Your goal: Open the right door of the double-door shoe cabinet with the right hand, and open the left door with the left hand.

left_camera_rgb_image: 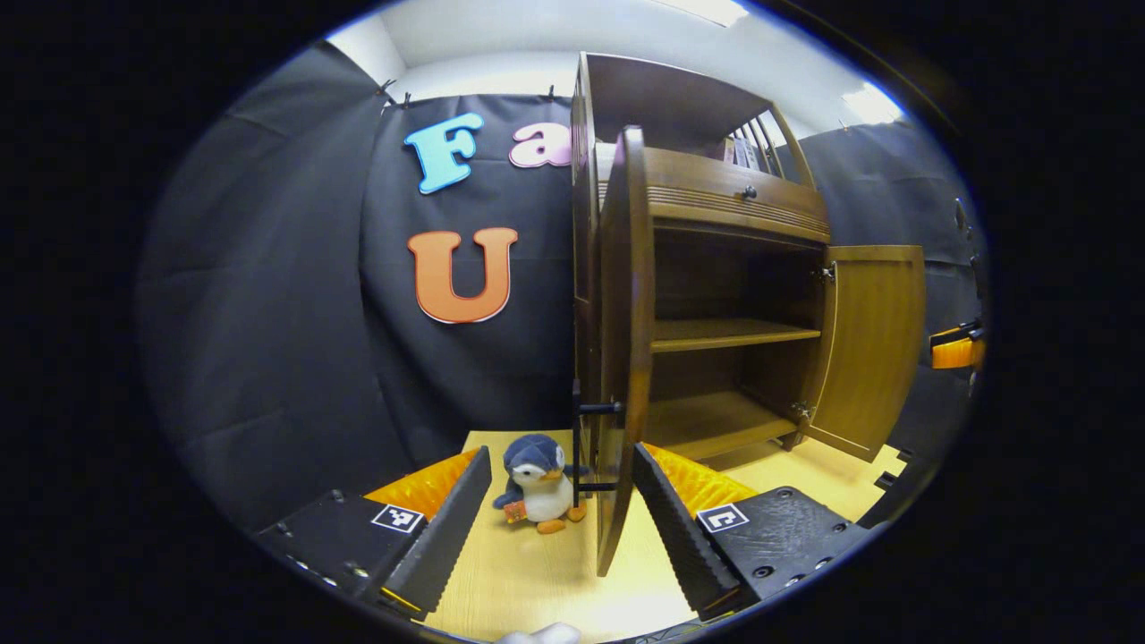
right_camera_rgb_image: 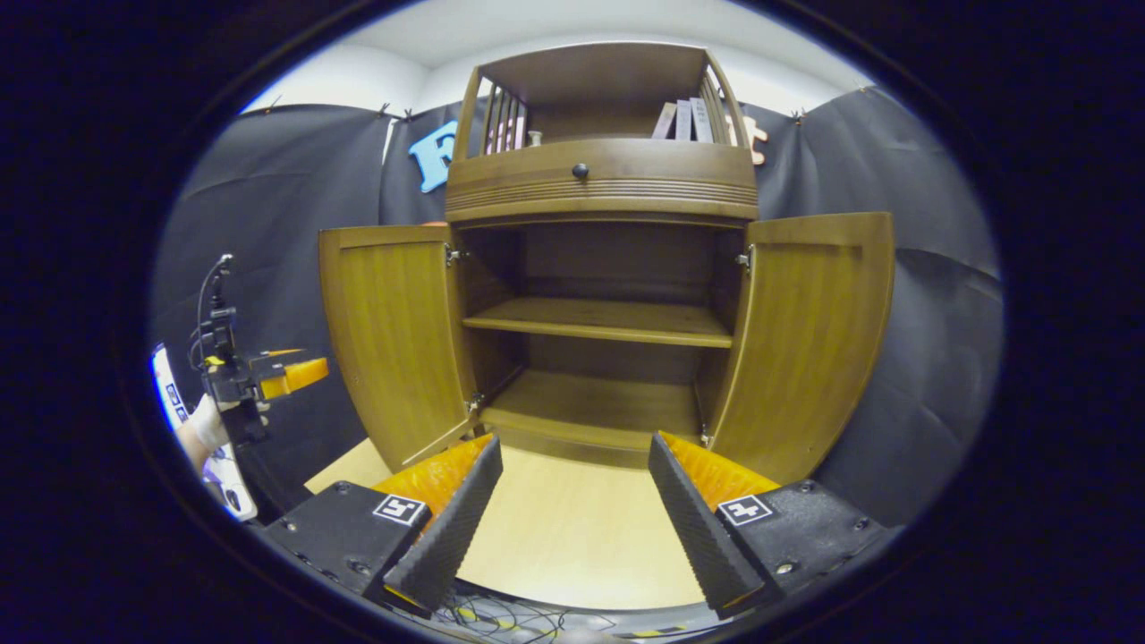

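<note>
Your left gripper is released, the brown wooden left door edge-on between its fingers. Your right gripper, also released, faces the open brown wooden shoe cabinet.

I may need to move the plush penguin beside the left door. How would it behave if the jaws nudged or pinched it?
The penguin looks soft, so it would probably squash and feel light. Sitting upright on the table, it may topple when nudged.
</note>
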The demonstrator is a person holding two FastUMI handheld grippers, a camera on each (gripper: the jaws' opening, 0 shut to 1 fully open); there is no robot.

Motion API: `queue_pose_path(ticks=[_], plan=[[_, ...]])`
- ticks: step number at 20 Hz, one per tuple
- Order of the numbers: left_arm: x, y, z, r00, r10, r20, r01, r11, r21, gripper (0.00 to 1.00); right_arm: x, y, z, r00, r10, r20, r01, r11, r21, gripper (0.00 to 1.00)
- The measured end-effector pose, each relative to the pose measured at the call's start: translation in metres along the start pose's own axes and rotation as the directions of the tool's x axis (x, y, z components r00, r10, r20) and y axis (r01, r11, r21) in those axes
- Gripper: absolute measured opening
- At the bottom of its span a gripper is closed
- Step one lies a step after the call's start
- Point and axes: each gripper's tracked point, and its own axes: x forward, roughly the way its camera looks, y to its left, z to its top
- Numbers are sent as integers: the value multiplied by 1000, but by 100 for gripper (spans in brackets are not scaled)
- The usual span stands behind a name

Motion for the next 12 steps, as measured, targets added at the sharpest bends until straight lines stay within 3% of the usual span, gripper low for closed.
queue_pose_path(ticks=[6, 12], plan=[[-28, -67, 41, 999, 38, 27, -37, 999, -29, 95, -8, -28, 21, 997, -58, 59, 57, 998, 24, 100], [-23, -134, 68, 996, 69, 54, -66, 996, -58, 95, -18, -61, 29, 990, -110, 87, 106, 993, 49, 100]])
